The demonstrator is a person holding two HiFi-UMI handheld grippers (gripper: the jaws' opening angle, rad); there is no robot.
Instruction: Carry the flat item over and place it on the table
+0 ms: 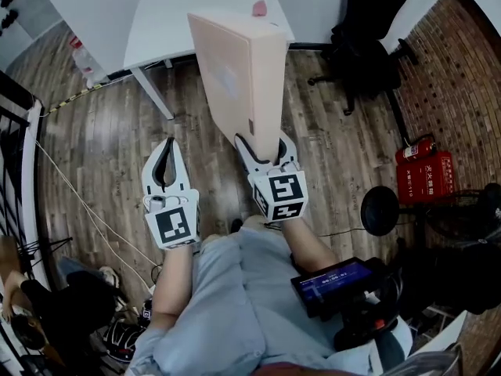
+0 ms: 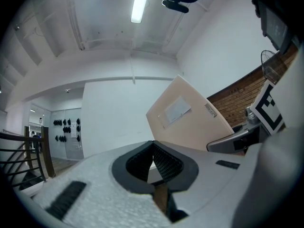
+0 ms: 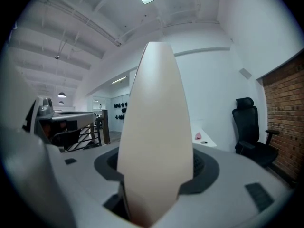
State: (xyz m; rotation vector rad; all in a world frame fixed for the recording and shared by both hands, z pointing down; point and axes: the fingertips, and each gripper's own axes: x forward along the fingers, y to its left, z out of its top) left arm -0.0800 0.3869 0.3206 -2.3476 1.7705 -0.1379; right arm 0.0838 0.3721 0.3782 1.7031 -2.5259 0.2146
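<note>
Broadly, the wooden floor (image 1: 102,139) filled most of the head view, with the white table (image 1: 164,22) at the far side and a black office chair (image 1: 368,45) far to the right of it. Between me and the table stood the flat box (image 1: 239,69), a pale beige slab held on edge and rising tall above the right gripper (image 1: 264,149), not yet over the tabletop. That gripper's jaws were clamped on the box's near lower edge, spread only as wide as the slab is thick. The left gripper (image 1: 167,144) hung just to the left, its jaws closed together on nothing and well clear of the box. My worry was leverage: with one narrow bite so low on a tall slab, I judged that a sudden stop or a turn of the wrist could make the box pivot or slide out between the pads. I also reckoned its leading edge might strike the table's near rim if it came in too low. A small pink thing (image 1: 258,8) lay near the table's far edge, where the box could land on it.
</note>
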